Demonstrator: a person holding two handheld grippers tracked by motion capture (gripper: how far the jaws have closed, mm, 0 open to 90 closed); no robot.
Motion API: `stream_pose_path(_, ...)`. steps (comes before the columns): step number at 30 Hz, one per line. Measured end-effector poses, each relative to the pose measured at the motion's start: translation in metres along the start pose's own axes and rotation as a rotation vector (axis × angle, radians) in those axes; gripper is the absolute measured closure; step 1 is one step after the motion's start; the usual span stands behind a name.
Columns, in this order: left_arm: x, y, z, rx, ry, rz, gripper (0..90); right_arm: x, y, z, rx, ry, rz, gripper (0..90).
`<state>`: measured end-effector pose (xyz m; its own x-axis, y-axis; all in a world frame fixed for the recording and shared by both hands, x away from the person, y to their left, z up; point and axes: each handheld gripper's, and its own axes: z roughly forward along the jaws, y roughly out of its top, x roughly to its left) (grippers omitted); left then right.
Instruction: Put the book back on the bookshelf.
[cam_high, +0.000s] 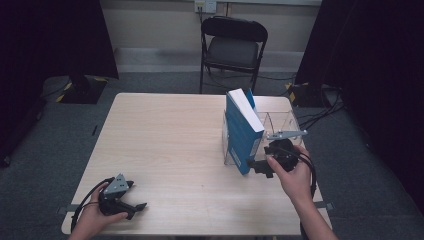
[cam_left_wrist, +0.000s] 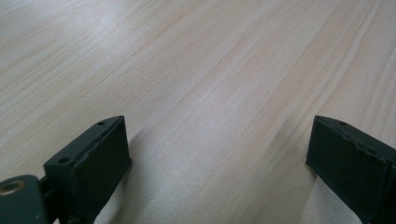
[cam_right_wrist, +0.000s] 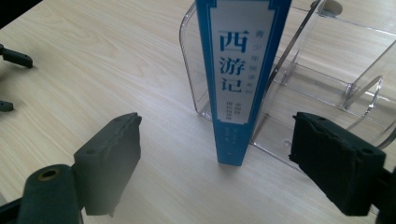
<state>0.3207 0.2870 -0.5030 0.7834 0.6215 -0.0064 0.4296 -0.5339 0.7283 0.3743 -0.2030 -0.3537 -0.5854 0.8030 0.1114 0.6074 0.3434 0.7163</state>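
Right in front of the blue book (cam_right_wrist: 243, 79), standing tall, the right gripper (cam_right_wrist: 215, 158) waits wide open, holding nothing.

Black fingers (cam_right_wrist: 109, 163) (screw holes), grey plates (cam_high: 118, 184)

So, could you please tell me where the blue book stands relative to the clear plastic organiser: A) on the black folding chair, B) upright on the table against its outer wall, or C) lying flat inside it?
B: the blue book stands upright with its foot on the wooden table, against the outside of the clear plastic organiser.
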Motion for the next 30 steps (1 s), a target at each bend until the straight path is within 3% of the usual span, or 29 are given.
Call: stream_pose_path(30,0.0,0.0,0.0,0.0,0.0,0.001,5.2,-0.011,-0.047,0.022,0.049,0.015,0.005,15.7)
